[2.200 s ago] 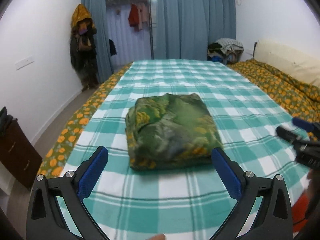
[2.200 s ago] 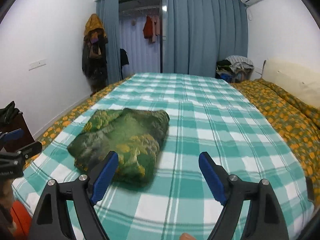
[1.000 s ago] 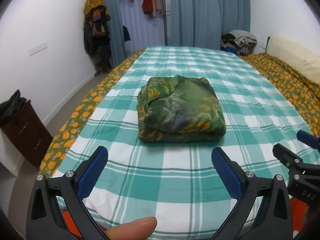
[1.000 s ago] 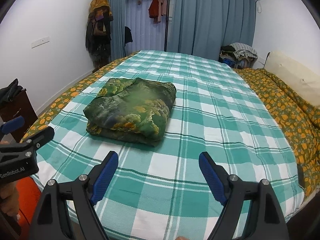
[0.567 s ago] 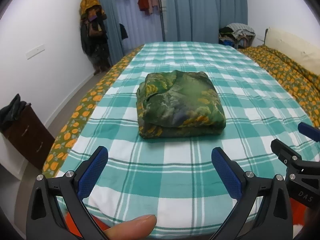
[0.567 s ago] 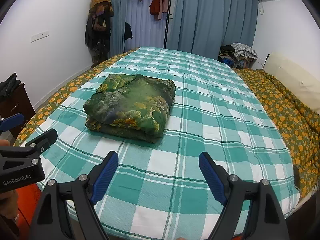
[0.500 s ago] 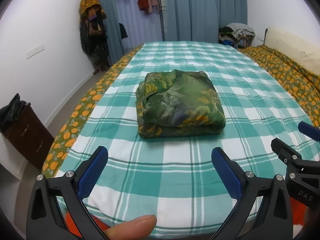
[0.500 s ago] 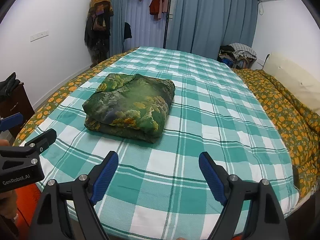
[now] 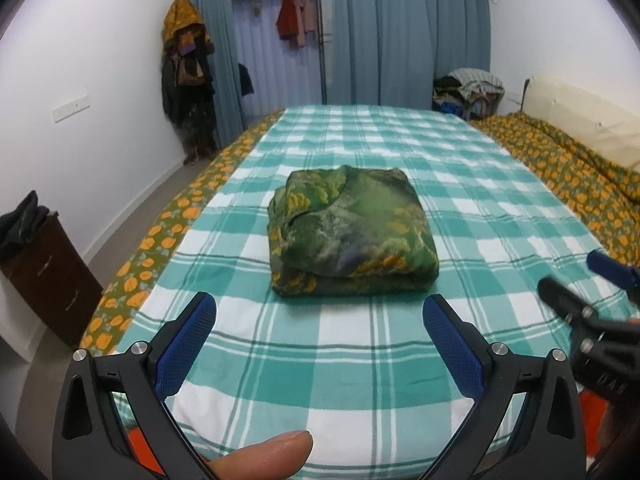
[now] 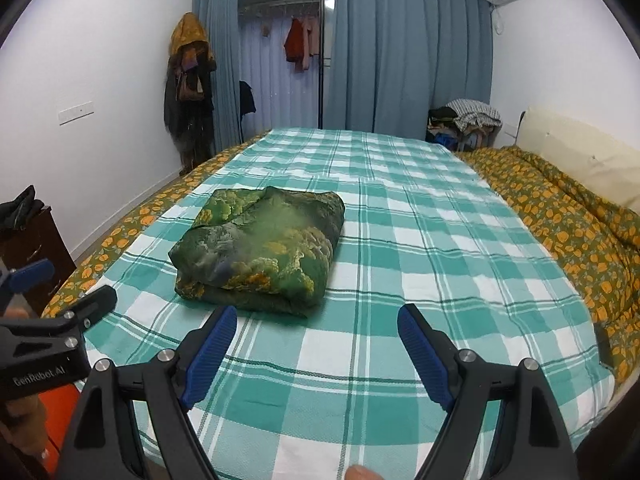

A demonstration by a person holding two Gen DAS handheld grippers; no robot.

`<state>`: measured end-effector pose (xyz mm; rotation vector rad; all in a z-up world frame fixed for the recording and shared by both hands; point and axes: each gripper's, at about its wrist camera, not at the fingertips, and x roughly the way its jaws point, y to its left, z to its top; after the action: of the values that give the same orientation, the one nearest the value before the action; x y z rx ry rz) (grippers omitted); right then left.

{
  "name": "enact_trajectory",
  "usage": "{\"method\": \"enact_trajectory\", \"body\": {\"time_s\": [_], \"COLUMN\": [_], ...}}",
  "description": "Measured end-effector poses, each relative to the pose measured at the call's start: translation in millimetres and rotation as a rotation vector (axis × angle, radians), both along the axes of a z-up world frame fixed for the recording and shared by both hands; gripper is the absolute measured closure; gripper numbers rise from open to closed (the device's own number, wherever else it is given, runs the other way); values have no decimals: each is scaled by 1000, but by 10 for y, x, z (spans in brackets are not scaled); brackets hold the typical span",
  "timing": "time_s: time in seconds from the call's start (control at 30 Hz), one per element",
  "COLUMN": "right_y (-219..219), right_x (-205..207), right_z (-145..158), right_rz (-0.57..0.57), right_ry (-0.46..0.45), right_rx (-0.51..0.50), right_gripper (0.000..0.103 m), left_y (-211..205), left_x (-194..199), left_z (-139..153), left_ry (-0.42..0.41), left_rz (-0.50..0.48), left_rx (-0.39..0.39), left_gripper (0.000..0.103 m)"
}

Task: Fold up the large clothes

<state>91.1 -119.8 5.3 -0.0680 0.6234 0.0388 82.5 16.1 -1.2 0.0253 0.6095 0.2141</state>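
Note:
A green and yellow patterned garment point(image 9: 352, 232) lies folded into a compact rectangle on the teal checked bed cover point(image 9: 360, 344); it also shows in the right wrist view point(image 10: 260, 248). My left gripper point(image 9: 319, 316) is open and empty, hovering in front of the bundle near the bed's near edge. My right gripper point(image 10: 317, 322) is open and empty, just to the right of the bundle's near corner. Each gripper shows at the side of the other's view: the right gripper point(image 9: 576, 292) and the left gripper point(image 10: 64, 292).
An orange-flowered quilt point(image 10: 568, 216) and a cream headboard point(image 10: 584, 152) lie along the right. A dark wooden cabinet point(image 9: 44, 276) stands at the left wall. Coats point(image 9: 186, 80) hang in the far corner by blue curtains point(image 10: 408, 56). A clothes pile point(image 10: 464, 120) sits beyond the bed.
Both grippers have drawn back from the folded garment and risen, then eased slightly toward it and tilted up. The garment has not moved.

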Motion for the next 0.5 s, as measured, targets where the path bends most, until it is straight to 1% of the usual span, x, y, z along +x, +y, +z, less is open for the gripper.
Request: {"method": "enact_trajectory", "body": {"time_s": [0.07,0.2,0.3,0.37,0.5], "right_y": [19,-3,21,26,26], "right_x": [11,38,26,27,8], "right_z": [-25,-61,-56,-40,-8], "right_rz": [18,2,-15,-21,-29], "right_ry": [16,47,35,34,31], "right_rx": [-1,33,-3,-9,-12], "right_gripper": [19,19,19,19,19], "left_y": [11,11,13,15,-1], "left_x": [-12,-30,-29,-27,-8], "left_z": [21,47,54,60,43], "left_ry": [-6,-6,3,9,35], "left_rz": [-1,-1,-4,-6,10], "left_rx": [-8,3,-12,-14,12], "left_gripper": [0,0,0,0,0]}}
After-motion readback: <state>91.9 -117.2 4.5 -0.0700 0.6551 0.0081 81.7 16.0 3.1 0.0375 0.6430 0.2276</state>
